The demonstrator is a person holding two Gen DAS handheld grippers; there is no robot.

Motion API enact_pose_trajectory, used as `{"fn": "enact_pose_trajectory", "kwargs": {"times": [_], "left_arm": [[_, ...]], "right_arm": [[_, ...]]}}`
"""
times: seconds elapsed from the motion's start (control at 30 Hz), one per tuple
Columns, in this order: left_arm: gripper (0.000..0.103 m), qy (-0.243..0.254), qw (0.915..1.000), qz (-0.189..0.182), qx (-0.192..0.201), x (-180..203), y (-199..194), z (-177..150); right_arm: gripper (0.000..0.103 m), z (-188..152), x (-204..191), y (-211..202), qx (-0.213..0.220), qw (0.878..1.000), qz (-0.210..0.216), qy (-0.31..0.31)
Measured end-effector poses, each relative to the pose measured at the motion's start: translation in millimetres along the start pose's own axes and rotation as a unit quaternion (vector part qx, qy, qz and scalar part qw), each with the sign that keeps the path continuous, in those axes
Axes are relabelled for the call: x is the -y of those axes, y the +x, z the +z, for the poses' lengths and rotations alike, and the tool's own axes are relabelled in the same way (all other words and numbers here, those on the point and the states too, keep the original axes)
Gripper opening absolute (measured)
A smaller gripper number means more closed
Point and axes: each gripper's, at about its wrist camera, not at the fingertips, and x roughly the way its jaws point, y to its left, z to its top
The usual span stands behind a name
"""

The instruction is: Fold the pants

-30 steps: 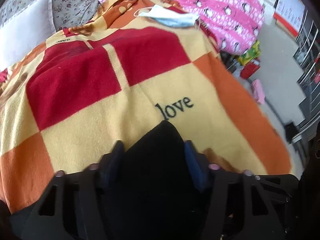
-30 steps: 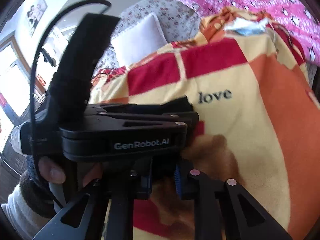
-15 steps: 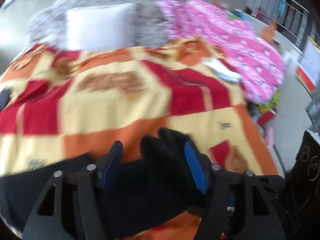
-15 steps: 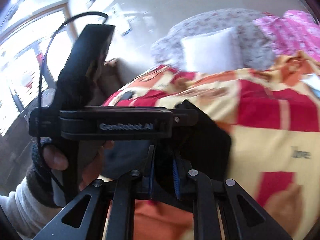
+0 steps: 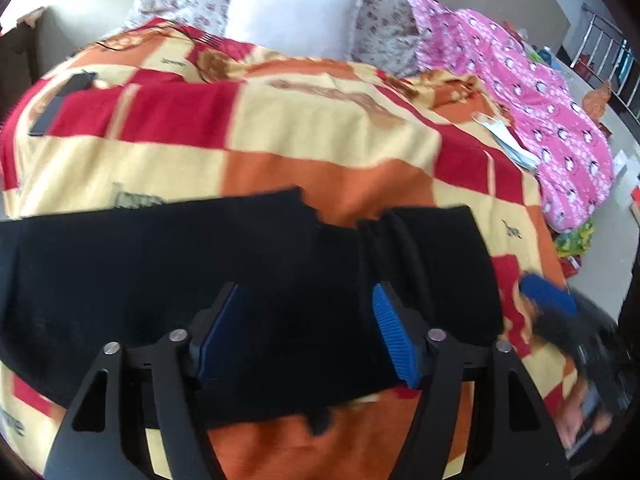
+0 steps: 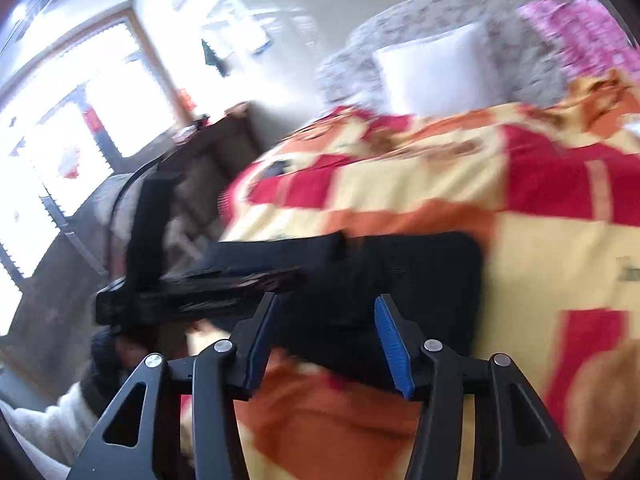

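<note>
The black pants [image 5: 200, 280] lie as a wide flat band across the checked red, yellow and orange blanket [image 5: 320, 136], with a gathered ridge near their right end. My left gripper [image 5: 306, 334] hovers over the band's near half. Its jaws are opening, the blue pads stand apart, and the cloth lies under them, not pinched. My right gripper [image 6: 324, 346] sits at the near edge of the pants [image 6: 400, 280]. Its jaws are opening too, with nothing pressed between them. One of its blue pads [image 5: 548, 298] shows blurred at the right of the left wrist view.
A white pillow [image 5: 292, 20] and a floral cover lie at the head of the bed. A pink penguin-print cloth [image 5: 540, 92] and a face mask [image 5: 504, 136] lie at the right. A dark flat object [image 5: 60, 100] rests far left. The bed edge and floor are right.
Both grippers held bunched black cloth and carried it across the bed. The pants have dropped flat onto the blanket, and both pairs of jaws have spread off the cloth.
</note>
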Motion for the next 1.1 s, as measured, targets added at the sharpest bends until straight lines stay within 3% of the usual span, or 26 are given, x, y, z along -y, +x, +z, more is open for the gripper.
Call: {"fn": "enact_pose_trajectory", "kwargs": {"times": [0.03, 0.1, 0.13, 0.2, 0.3, 0.37, 0.4, 0.43, 0.47, 0.57, 0.73, 0.87, 0.9, 0.93, 1.0, 1.1], "left_arm": [[0.068, 0.002, 1.0000, -0.002, -0.005, 7.2, 5.3, -1.6], [0.073, 0.010, 0.9999, 0.004, -0.012, 19.6, 14.0, -4.7], [0.077, 0.017, 0.9997, 0.015, -0.011, 26.2, 17.2, -6.3], [0.077, 0.038, 0.9981, 0.048, -0.009, 41.8, 23.7, -10.4], [0.074, 0.035, 0.9987, 0.033, -0.015, 51.7, 29.2, -10.3], [0.037, 0.029, 0.9991, 0.003, -0.031, 57.8, 35.1, -10.2], [0.033, 0.031, 0.9991, 0.003, -0.028, 61.1, 35.1, -10.2], [0.017, 0.034, 0.9991, 0.005, -0.025, 63.9, 34.5, -9.9], [0.012, 0.036, 0.9990, 0.002, -0.026, 64.6, 33.4, -9.7], [0.011, 0.028, 0.9994, -0.008, -0.021, 54.8, 19.3, -6.6], [0.011, 0.013, 0.9995, 0.021, 0.018, 24.2, -15.2, -1.0], [0.011, 0.003, 0.9996, 0.029, 0.001, 7.3, -7.4, -5.6], [0.011, 0.002, 0.9995, 0.031, -0.006, 6.3, -1.7, -8.0], [0.011, 0.001, 0.9993, 0.035, -0.009, 6.1, 2.7, -10.7], [0.012, 0.002, 0.9991, 0.042, -0.007, 5.8, 7.9, -16.0], [0.015, -0.002, 0.9992, 0.041, 0.000, 3.2, 2.7, -17.7]], "right_arm": [[0.052, -0.7, 11.3, -1.7, 0.002, 0.999, -0.041, 0.002], [0.052, -2.5, 31.3, 2.9, -0.009, 0.997, -0.074, 0.028], [0.052, -5.5, 36.8, 4.7, -0.012, 0.996, -0.073, 0.038], [0.052, -11.8, 51.2, 5.6, -0.012, 0.996, -0.066, 0.059], [0.052, -16.8, 58.6, 1.2, -0.010, 0.995, -0.068, 0.067], [0.052, -15.2, 62.5, -2.8, -0.006, 0.995, -0.067, 0.071], [0.053, -14.4, 63.5, -3.6, -0.004, 0.995, -0.066, 0.073], [0.053, -13.7, 63.9, -4.1, -0.002, 0.995, -0.066, 0.074], [0.053, -13.1, 63.6, -6.3, 0.000, 0.995, -0.067, 0.075], [0.053, -11.8, 56.7, -13.5, 0.005, 0.996, -0.062, 0.071], [0.053, -1.6, 32.1, -10.2, 0.007, 0.998, -0.041, 0.038], [0.052, 7.0, 8.0, 12.7, -0.004, 1.000, -0.030, -0.002], [0.048, 8.6, 4.0, 20.2, -0.009, 0.999, -0.034, -0.011], [0.031, 10.9, -1.0, 33.9, -0.017, 0.998, -0.048, -0.023], [0.014, 11.3, -3.6, 56.0, -0.038, 0.995, -0.078, -0.045], [0.014, 5.6, 4.7, 89.4, -0.085, 0.990, -0.102, -0.045]]}}
